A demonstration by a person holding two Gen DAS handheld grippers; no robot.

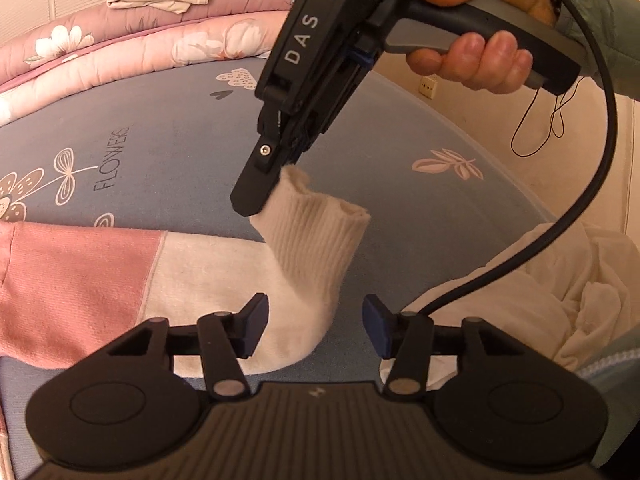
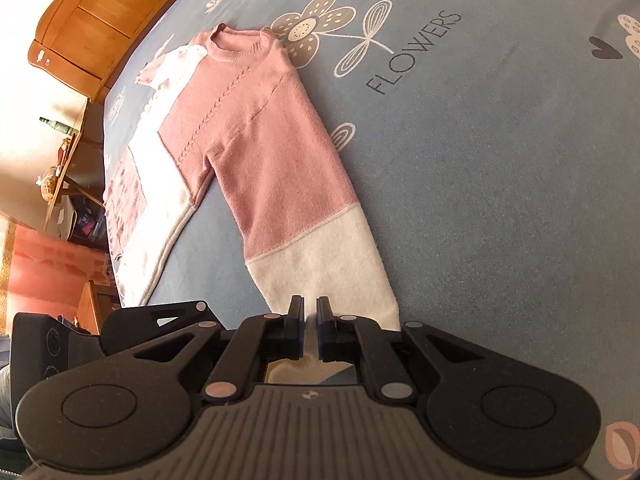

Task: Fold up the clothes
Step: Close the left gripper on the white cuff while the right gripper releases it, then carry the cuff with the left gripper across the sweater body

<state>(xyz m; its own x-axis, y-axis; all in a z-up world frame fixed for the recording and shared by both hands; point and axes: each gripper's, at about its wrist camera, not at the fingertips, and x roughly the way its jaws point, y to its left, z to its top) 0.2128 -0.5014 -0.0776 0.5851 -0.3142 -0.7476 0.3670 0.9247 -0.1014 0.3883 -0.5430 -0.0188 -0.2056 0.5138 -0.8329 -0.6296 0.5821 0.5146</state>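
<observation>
Pink and cream knit: the colour-blocked wool sweater point(image 2: 240, 120) lies flat on the blue flower-printed bedsheet point(image 2: 500, 160), neck toward the far end. One sleeve already lies across the body on the far side; the near sleeve point(image 2: 304, 208) stretches straight out toward me. Its cream ribbed cuff point(image 1: 316, 232) is what I hold: my right gripper point(image 1: 266, 196) is pinched shut on the cuff's edge and has it raised off the sheet, so the cuff stands up while the rest of the sleeve rests on the bed. In my right wrist view the fingers point(image 2: 296, 328) stand nearly together, with cream cloth running between them.

My left gripper point(image 1: 316, 328) hovers just short of the lifted cuff, fingers spread wide, holding nothing.

I judge the step in hand to be folding this sleeve inward onto the body. The next move calls for carrying the cuff in an arc across the pink chest panel, low enough that the sleeve hinges at the shoulder seam and does not drag the body askew. The knit is soft and stretchy, so a hard pull would shift everything. My free left fingers could pin the shoulder. A rumpled white cloth point(image 1: 560, 300) lies at my right, apart from this.
</observation>
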